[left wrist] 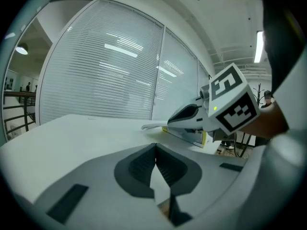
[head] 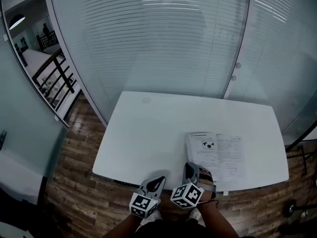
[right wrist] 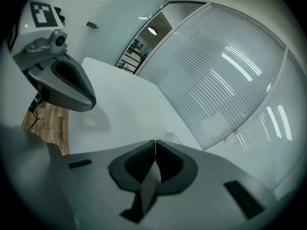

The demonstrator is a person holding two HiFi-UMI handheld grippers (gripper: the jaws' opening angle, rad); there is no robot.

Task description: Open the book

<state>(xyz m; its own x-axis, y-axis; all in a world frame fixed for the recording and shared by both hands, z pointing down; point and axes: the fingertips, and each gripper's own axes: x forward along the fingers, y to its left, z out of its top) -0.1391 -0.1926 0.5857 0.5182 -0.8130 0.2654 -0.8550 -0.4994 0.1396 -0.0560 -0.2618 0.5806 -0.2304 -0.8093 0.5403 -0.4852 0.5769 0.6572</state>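
The book [head: 218, 155] lies open on the right part of the white table [head: 148, 128], near the front edge, with printed pages facing up. My right gripper [head: 190, 168] sits at the book's near left corner. Its jaws are shut [right wrist: 155, 142], and a thin white page [left wrist: 151, 125] sticks out past the tips, lifted off the book [left wrist: 192, 137]. My left gripper [head: 157, 182] hangs over the table's front edge, just left of the right one. It is shut [left wrist: 155, 145] with nothing between its jaws, and it touches nothing.
A glass wall with blinds [head: 173, 38] stands behind the table. Wooden floor [head: 74, 162] lies to the left and front. A dark railing [head: 54, 78] runs at the far left. Bare tabletop stretches left of the book.
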